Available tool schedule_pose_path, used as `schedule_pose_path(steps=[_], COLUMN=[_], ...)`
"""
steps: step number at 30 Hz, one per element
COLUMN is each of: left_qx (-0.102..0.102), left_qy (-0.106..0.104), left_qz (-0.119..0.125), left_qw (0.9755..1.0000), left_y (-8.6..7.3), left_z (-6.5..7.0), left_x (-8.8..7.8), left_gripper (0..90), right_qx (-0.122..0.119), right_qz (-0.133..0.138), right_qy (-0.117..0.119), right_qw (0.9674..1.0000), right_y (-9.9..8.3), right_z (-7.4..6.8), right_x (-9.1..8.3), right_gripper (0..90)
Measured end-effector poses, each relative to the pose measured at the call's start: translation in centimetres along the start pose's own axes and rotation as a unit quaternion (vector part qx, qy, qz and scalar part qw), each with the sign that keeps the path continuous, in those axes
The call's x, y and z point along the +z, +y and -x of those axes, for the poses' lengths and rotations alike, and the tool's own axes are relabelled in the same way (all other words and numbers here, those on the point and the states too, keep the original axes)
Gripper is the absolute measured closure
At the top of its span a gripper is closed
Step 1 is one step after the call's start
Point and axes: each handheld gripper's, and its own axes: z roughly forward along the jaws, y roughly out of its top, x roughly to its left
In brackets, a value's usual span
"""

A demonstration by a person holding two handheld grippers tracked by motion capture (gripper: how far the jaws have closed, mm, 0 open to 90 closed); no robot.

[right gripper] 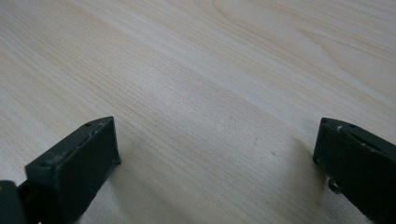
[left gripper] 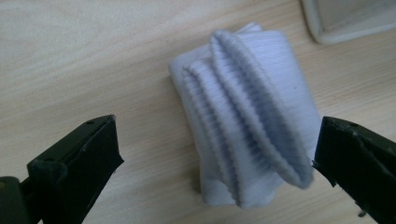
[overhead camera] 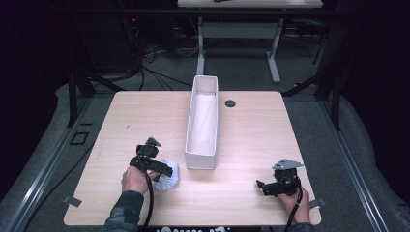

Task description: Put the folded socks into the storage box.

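Observation:
A folded white ribbed sock (left gripper: 247, 126) lies on the wooden table (overhead camera: 251, 145), just left of the near end of a long white box (overhead camera: 202, 123). In the high view the sock (overhead camera: 169, 178) sits right under my left gripper (overhead camera: 167, 170). That left gripper (left gripper: 217, 149) is open, its jaws standing wide on either side of the sock without touching it. My right gripper (overhead camera: 261, 186) rests low at the front right of the table. It is open too, with bare wood between its jaws (right gripper: 215, 149).
The white box runs from mid-table to the far edge, and its corner (left gripper: 345, 21) shows beyond the sock. A dark round grommet (overhead camera: 230, 103) sits right of the box. Another desk (overhead camera: 241, 29) and cables stand behind the table.

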Motion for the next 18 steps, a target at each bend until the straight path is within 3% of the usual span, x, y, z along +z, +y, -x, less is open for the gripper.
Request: schedule_pose_path(steps=[2, 4, 10, 13, 18], left_qx=[-0.005, -0.006, -0.012, -0.013, -0.019], left_qy=[0.002, -0.001, -0.016, -0.021, -0.044], left_qz=[-0.005, -0.005, -0.008, -0.007, -0.004], left_qw=[1.0000, 1.0000, 0.9998, 0.9997, 0.9988], left_y=[-0.04, -0.11, -0.38, -0.50, -0.77], left_z=[-0.17, -0.27, -0.65, -0.73, -0.87], left_x=[0.33, 0.47, 0.80, 0.80, 0.89], left_gripper=[2.3, 14.3, 24.3, 34.9, 47.6], right_qx=[0.000, 0.000, -0.002, -0.002, -0.002], right_qz=[0.000, 0.000, 0.000, 0.000, 0.000], right_qy=[0.000, 0.000, -0.002, -0.002, -0.003], right_qw=[1.0000, 1.0000, 1.0000, 1.0000, 1.0000], right_y=[0.00, 0.00, 0.02, 0.02, 0.03], right_z=[0.00, 0.00, 0.04, 0.05, 0.06], right_x=[0.00, 0.00, 0.01, 0.01, 0.03], right_gripper=[0.0, 0.0, 0.0, 0.0, 0.0])
